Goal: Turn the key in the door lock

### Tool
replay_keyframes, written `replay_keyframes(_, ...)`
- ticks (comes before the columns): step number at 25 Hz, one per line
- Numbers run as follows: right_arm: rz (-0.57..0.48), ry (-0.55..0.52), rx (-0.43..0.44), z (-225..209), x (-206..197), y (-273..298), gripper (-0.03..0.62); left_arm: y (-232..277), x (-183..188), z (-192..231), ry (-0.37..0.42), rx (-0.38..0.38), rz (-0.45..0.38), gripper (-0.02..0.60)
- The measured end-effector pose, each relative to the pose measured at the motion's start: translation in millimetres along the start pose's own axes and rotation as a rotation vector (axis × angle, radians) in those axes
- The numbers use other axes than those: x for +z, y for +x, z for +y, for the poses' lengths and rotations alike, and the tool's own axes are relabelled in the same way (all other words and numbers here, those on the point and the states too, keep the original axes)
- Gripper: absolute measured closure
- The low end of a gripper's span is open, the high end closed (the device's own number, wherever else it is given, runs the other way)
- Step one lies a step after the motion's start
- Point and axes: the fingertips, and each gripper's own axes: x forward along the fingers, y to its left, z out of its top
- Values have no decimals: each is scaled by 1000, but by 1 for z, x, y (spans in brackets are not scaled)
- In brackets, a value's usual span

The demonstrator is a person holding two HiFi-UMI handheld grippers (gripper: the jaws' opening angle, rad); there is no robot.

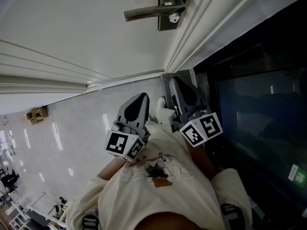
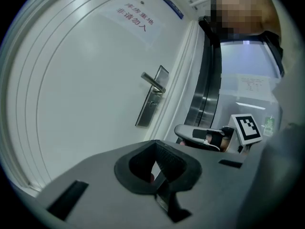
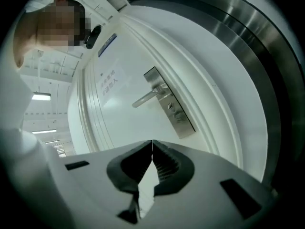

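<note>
The white door (image 1: 86,28) carries a silver lock plate (image 1: 168,6) with a lever handle (image 1: 144,13). Below the lever sits a small round lock cylinder (image 1: 174,18); I cannot make out a key. Both grippers hang low, near the person's body and well short of the lock. My left gripper (image 1: 143,96) has its jaws together with nothing between them. My right gripper (image 1: 173,80) is shut and empty too. In the left gripper view the plate (image 2: 150,101) lies ahead of the left gripper (image 2: 156,143). The right gripper (image 3: 152,142) points towards the handle (image 3: 145,98) and plate (image 3: 172,109).
A white door frame (image 1: 192,37) runs beside the lock. Right of it stands a dark glass panel (image 1: 259,109) in a metal frame (image 3: 267,56). A paper notice (image 2: 136,15) is stuck high on the door. Glossy floor (image 1: 62,128) spreads to the left.
</note>
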Motion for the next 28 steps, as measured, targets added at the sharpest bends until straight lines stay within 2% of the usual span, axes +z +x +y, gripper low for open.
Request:
replay_keyframes(5, 88, -50, 11, 38, -40, -16, 588, -41, -12, 2, -22, -20, -4, 577)
replay_keyframes(9, 82, 49, 65, 58, -57, -33, 588, -59, -23, 2, -37, -23, 4, 577)
replay_keyframes(13, 86, -68, 81, 70, -60, -46, 586, -76, -17, -9, -20, -5, -36, 577)
replay_keyframes(18, 96, -161, 69, 71, -54, -59, 588, -74, -13, -30, -26, -4, -35, 577)
replay_keyframes(21, 77, -250, 37, 66, -46, -68, 588, -67, -7, -44, 29, -12, -51, 577)
replay_keyframes(23, 79, -267, 16, 63, -48, -71, 588, -65, -8, -46, 36, -3, -48, 577)
replay_keyframes(28, 80, -264, 25, 59, -46, -76, 588, -58, -16, -55, 31, -5, -37, 577)
